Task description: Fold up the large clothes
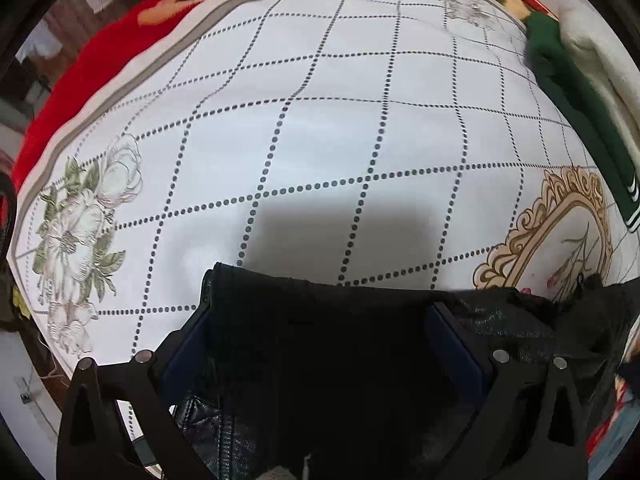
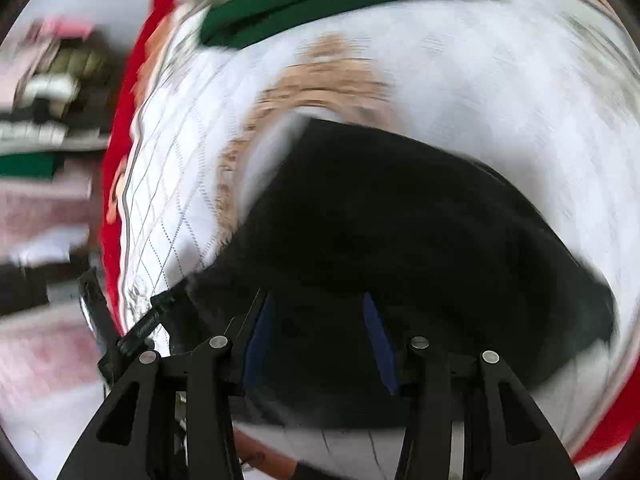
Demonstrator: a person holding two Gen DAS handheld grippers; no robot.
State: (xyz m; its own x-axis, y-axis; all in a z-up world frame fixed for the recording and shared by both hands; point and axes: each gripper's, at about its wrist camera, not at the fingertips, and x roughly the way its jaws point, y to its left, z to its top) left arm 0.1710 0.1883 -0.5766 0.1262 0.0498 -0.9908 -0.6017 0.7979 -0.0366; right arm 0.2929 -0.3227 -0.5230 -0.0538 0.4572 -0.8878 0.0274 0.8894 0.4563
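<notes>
A black leather garment (image 1: pixel 320 344) lies at the near edge of a white tablecloth with a dotted diamond grid (image 1: pixel 320 128). My left gripper (image 1: pixel 320 332) has its blue-padded fingers (image 1: pixel 188 344) on either side of a thick fold of the garment and holds it. In the right wrist view, which is blurred by motion, the same black garment (image 2: pixel 400 240) spreads over the cloth (image 2: pixel 520 100). My right gripper (image 2: pixel 320 336) has its blue pads (image 2: pixel 376 340) closed in around black fabric.
A folded green garment (image 1: pixel 568 92) and a cream one (image 1: pixel 600 52) lie at the cloth's far right; the green one also shows in the right wrist view (image 2: pixel 320 4). A red blanket (image 1: pixel 100 64) borders the cloth. Room clutter (image 2: pixel 48 92) lies past the edge.
</notes>
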